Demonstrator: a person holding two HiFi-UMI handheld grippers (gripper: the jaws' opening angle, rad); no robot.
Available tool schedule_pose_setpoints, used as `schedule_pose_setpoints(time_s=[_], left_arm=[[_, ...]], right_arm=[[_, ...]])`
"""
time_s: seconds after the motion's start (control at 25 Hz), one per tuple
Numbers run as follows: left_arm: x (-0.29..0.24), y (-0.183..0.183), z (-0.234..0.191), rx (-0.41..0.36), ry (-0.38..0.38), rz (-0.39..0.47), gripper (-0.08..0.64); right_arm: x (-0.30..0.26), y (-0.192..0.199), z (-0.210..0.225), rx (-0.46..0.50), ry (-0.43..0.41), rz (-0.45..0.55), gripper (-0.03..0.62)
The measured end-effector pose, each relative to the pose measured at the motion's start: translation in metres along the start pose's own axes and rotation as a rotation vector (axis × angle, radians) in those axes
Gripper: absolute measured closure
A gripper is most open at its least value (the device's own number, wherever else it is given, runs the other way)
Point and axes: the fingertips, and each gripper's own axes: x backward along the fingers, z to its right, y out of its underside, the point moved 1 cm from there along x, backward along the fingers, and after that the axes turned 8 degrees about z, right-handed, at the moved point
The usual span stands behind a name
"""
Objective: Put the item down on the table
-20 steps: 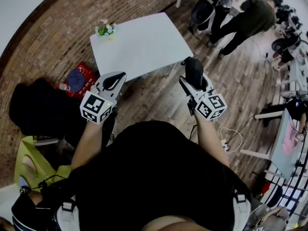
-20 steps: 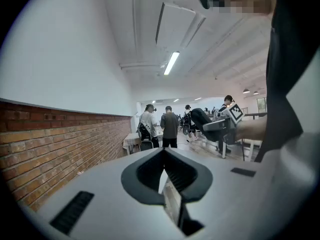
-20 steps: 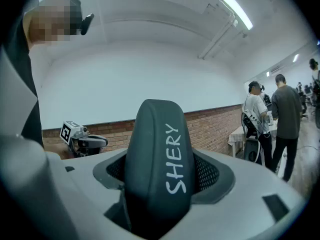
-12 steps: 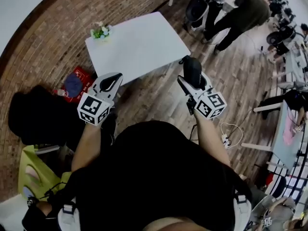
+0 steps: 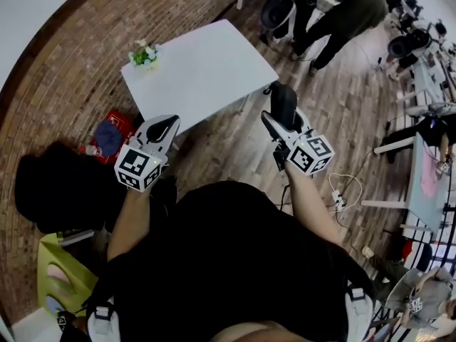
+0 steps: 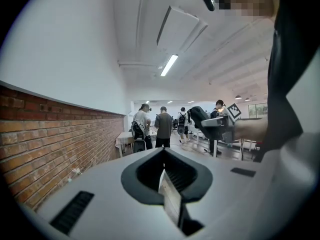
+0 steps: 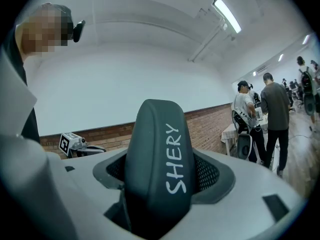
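Note:
A dark oblong case with "SHERY" printed in white on it stands upright in my right gripper, which is shut on it. The case is held in the air over the wooden floor, just off the near right corner of the white table. My left gripper hovers near the table's near left edge. Its jaws are together, with only a thin pale edge showing between them and nothing held that I can make out. In the left gripper view the right gripper appears with the case.
A small pot of flowers stands on the table's far left corner. A red bag with a blue cap lies on the floor by the brick wall. People stand beyond the table. A cable and power strip lie at the right.
Both grippers keep their pose and grip. The head view has shifted, so the table and floor sit slightly further left and the people further up.

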Motion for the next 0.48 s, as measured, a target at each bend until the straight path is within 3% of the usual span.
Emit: schedule_pose_setpoints(time_s=[0.48], left_arm=[[0.014, 0.003, -0.019, 0.015, 0.027, 0.032, 0.549]], right_arm=[[0.001, -0.002, -0.017, 0.001, 0.051, 0.006, 0.242]])
